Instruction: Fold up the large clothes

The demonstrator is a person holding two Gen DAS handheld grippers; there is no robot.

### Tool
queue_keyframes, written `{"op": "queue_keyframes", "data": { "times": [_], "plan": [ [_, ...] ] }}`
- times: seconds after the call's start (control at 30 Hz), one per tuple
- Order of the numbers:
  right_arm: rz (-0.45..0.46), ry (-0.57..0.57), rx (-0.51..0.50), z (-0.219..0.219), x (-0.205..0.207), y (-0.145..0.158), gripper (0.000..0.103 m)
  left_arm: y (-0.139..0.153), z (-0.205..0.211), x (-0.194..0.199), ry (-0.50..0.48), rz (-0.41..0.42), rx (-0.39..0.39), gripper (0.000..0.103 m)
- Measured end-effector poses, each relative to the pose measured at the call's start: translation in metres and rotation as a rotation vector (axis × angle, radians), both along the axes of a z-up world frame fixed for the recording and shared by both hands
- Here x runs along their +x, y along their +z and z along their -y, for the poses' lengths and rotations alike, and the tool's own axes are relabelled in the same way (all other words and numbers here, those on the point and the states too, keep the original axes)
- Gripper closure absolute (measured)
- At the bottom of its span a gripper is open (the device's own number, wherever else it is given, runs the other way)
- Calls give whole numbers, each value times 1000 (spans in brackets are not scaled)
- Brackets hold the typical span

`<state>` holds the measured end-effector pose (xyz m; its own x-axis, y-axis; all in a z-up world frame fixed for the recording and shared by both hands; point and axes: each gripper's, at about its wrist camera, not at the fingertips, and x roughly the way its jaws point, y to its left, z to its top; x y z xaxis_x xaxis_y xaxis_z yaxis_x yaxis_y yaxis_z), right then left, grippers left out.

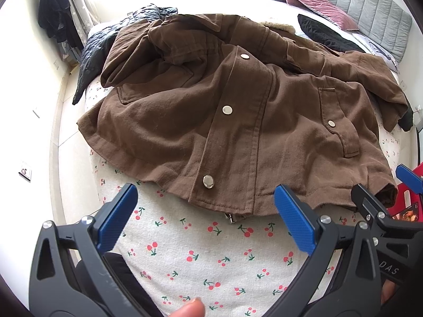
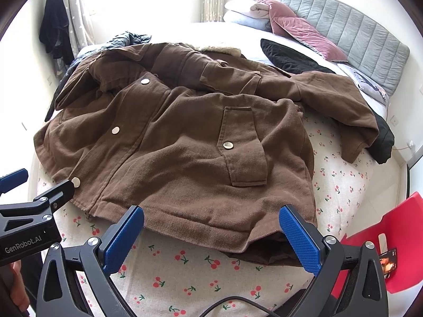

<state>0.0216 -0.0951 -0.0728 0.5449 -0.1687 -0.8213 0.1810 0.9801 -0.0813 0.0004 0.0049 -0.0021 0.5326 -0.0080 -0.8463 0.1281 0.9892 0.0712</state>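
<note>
Crowding brown jacket [image 2: 179, 142]: black garment [image 2: 288, 56], pink pillows [image 2: 304, 30].

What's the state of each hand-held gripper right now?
Left hand-held gripper: open, empty, just short of the brown cotton jacket hem.
Right hand-held gripper: open, empty, at the hem.

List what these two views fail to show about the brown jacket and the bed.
- Brown jacket: its underside and lining, pressed against the cherry-print sheet in both views.
- Left sleeve: its cuff, buried in folds near the collar, left wrist view.
- Dark quilted garment: mostly under the jacket.
- Red chair: cut off by the right wrist view's edge.
</note>
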Motion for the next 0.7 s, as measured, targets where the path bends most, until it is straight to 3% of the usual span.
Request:
{"op": "queue_keyframes", "data": {
  "times": [0.7],
  "plan": [
    [-6, 14, -8, 2, 11, -1, 0, -4, 2, 9, 16, -11, 2, 0]
  ]
}}
